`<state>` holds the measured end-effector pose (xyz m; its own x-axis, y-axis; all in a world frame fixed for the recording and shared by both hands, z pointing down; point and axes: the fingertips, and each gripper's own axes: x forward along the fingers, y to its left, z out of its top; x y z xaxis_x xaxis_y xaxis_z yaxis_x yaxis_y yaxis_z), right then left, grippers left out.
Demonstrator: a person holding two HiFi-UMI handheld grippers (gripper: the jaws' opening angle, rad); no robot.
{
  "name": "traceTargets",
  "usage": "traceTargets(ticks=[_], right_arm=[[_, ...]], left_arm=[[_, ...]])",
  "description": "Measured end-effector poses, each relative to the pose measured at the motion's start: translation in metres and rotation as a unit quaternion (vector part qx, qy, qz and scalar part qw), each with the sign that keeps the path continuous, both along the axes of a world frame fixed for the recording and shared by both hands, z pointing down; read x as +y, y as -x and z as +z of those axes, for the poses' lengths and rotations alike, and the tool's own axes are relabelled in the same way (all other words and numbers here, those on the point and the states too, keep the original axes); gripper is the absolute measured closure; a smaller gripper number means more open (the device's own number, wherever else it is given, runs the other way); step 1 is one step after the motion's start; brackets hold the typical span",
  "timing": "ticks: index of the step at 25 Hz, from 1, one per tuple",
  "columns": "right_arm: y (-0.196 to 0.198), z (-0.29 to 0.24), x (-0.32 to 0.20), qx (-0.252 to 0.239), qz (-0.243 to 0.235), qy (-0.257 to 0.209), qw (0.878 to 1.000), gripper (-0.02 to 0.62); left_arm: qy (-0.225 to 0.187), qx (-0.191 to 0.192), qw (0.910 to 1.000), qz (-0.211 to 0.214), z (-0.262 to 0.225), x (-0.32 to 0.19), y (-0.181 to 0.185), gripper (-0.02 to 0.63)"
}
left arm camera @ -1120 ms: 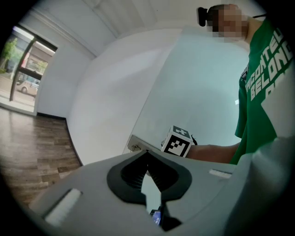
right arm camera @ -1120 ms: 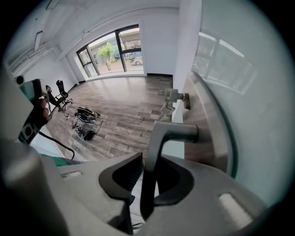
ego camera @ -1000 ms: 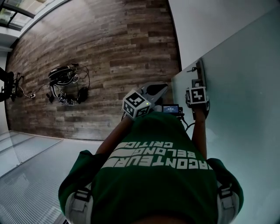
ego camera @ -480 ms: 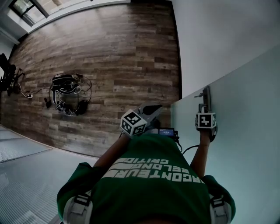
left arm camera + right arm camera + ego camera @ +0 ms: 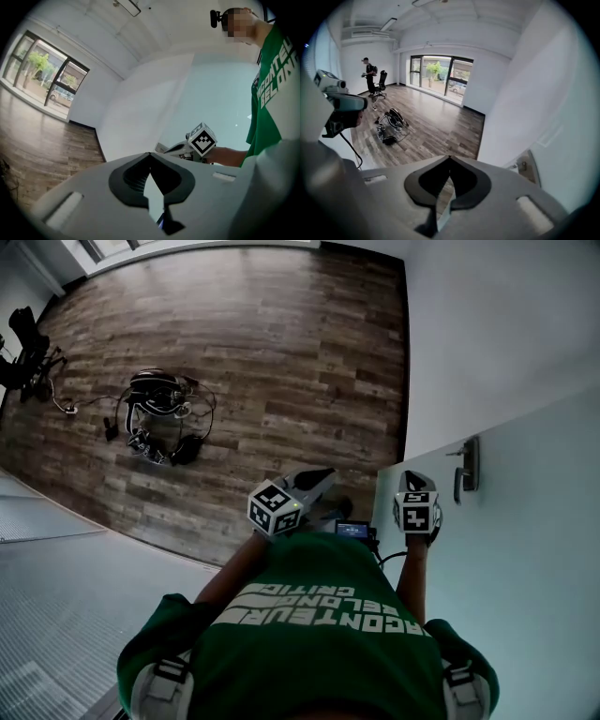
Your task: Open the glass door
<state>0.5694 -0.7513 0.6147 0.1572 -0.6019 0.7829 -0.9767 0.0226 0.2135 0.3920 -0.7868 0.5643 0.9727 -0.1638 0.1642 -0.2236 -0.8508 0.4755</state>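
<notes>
The R claw (image 5: 412,477) is seen shut. Its jaws have just been closing, the tips are pressed together & no thing is held btw them. Its marker cube (image 5: 415,513) is seen just behind the jaws, nearer the person.

The glass door (image 5: 525,596) is found right beside this claw, on its R side. Its pale green pane is spread out past the claw & back beside the arm. The door handle (image 5: 466,468) is seen a bit ahead & to the R of the R claw, near it but not touched. In the right gripper view the handle is shown low on the R, off to the side of the jaw tips.

The L claw (image 5: 322,476) is also seen shut, w/ tips together & nothing gripped. It is held to the L of the R claw, near it. A small screen (image 5: 353,530) is seen btw the two, closer to the person.

A wood floor (image 5: 281,352) is seen ahead of both claws. A pile of gear w/ cables (image 5: 159,418) is left on it, well off to the L of the L claw. A white wall (image 5: 506,334) is seen ahead of the R claw, past the door. A green shirt (image 5: 323,615) is worn by the person behind both claws. Far ahead of the R claw, big windows (image 5: 440,70) are seen, & another person (image 5: 369,70) is stood by a chair (image 5: 380,84).
</notes>
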Motion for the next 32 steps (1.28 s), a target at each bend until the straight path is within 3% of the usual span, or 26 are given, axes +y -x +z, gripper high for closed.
traceTargets(ticks=[7, 14, 22, 26, 32], right_arm=[[0.109, -0.009, -0.008, -0.03, -0.11, -0.076, 0.991, 0.601], [0.154, -0.015, -0.01, -0.058, -0.167, -0.113, 0.978, 0.602], [0.138, -0.028, -0.015, -0.102, -0.199, -0.141, 0.965, 0.603], [0.118, -0.028, -0.011, -0.111, -0.214, -0.146, 0.959, 0.603], [0.077, -0.023, -0.008, -0.124, -0.201, -0.147, 0.96, 0.603]], left_arm=[[-0.002, -0.002, 0.9996, -0.027, 0.007, 0.002, 0.056, 0.591], [0.002, -0.004, 0.9973, -0.073, 0.012, 0.001, 0.083, 0.591], [0.021, -0.019, 0.9911, -0.13, 0.016, -0.007, 0.059, 0.59], [0.025, -0.02, 0.9905, -0.134, 0.013, -0.001, 0.031, 0.591], [0.025, -0.02, 0.9919, -0.123, 0.013, 0.012, -0.008, 0.591]])
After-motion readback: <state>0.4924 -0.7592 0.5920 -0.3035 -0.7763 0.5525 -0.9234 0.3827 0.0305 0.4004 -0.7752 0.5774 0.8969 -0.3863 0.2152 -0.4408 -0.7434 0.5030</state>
